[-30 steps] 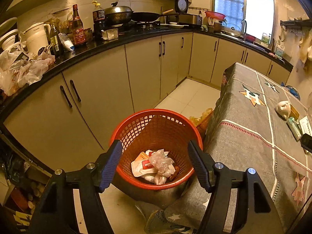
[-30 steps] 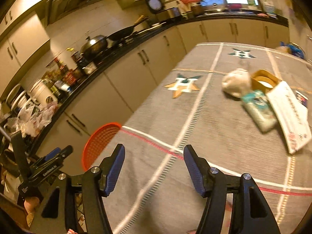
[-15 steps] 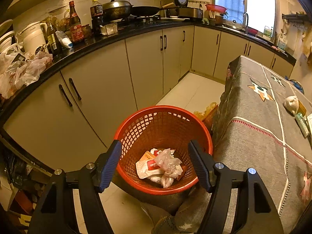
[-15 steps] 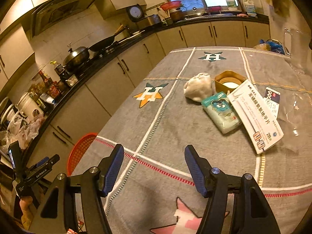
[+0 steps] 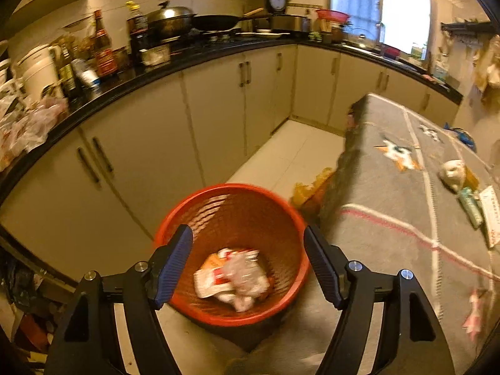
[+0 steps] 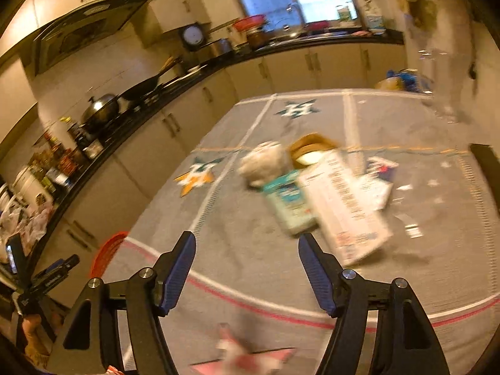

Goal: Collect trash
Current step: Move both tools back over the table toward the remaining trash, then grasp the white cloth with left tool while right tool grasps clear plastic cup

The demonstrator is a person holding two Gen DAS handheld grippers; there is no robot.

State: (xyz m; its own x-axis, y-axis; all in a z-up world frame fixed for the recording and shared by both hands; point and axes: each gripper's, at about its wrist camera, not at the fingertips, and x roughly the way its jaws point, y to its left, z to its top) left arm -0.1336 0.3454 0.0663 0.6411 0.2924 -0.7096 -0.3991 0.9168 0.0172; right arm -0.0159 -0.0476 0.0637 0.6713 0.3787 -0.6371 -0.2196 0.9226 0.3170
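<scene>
Print on long white card box (image 6: 343,206) too blurred to read. Left gripper (image 5: 248,262) over round red mesh basket (image 5: 218,312) & right gripper (image 6: 247,268): both agape, just widening, empty.

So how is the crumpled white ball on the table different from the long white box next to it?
The crumpled white ball is round, lumpy and plain; the long white box is flat, straight-edged and printed with text. The ball is smaller and lies farther from the right gripper; the box is longer and reaches close to its open jaws. Both are whitish and lie on the grey tablecloth, not yet in the red basket.
</scene>
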